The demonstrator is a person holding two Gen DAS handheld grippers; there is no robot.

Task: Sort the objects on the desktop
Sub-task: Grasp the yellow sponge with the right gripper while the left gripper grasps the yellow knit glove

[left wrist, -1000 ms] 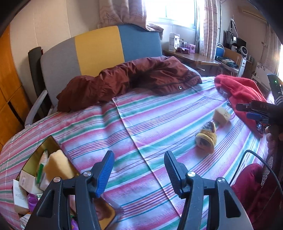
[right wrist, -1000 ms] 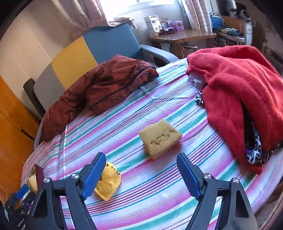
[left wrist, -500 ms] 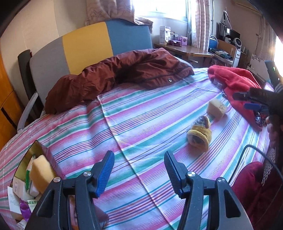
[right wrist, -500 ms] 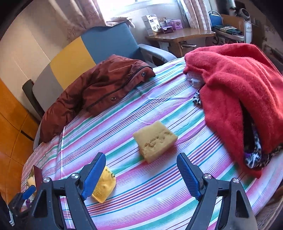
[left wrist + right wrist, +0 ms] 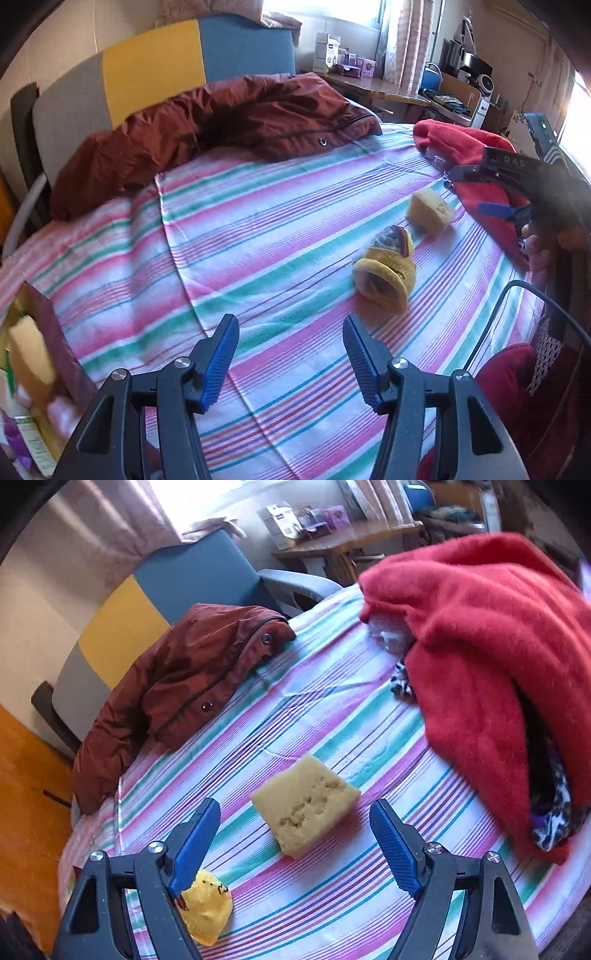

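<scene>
The left gripper point(image 5: 290, 356) hangs over a striped cloth point(image 5: 258, 236) with its blue jaws apart and nothing between them, only the pink, green and white stripes showing in the gap. Ahead of it and a little to its right lies a yellow plush pouch point(image 5: 386, 275) on its side, and just beyond that, apart from it, a pale yellow sponge block point(image 5: 430, 212). Off to this gripper's lower left stands an open cardboard box point(image 5: 48, 354) with another sponge and some packets inside, blurred at the frame's edge. The right gripper point(image 5: 295, 834) also stands released, its jaws spread wide and empty; the sponge block point(image 5: 306, 805) lies on the cloth just ahead of the gap and between the lines of the two fingers, touched by neither. The yellow plush pouch point(image 5: 205, 908) sits below and partly behind this gripper's left finger point(image 5: 195, 834). To the right gripper's right, a heap of red fleece point(image 5: 480, 657) covers the cloth's edge, with a spotted fabric peeking from beneath it. Farther ahead and to the left, a rust-brown jacket point(image 5: 184, 686) drapes from the cloth onto a chair point(image 5: 147, 602) with grey, yellow and blue panels. In the left wrist view the right gripper point(image 5: 513, 192) shows at the far right, held in a hand point(image 5: 537, 254) above the red fleece.
</scene>
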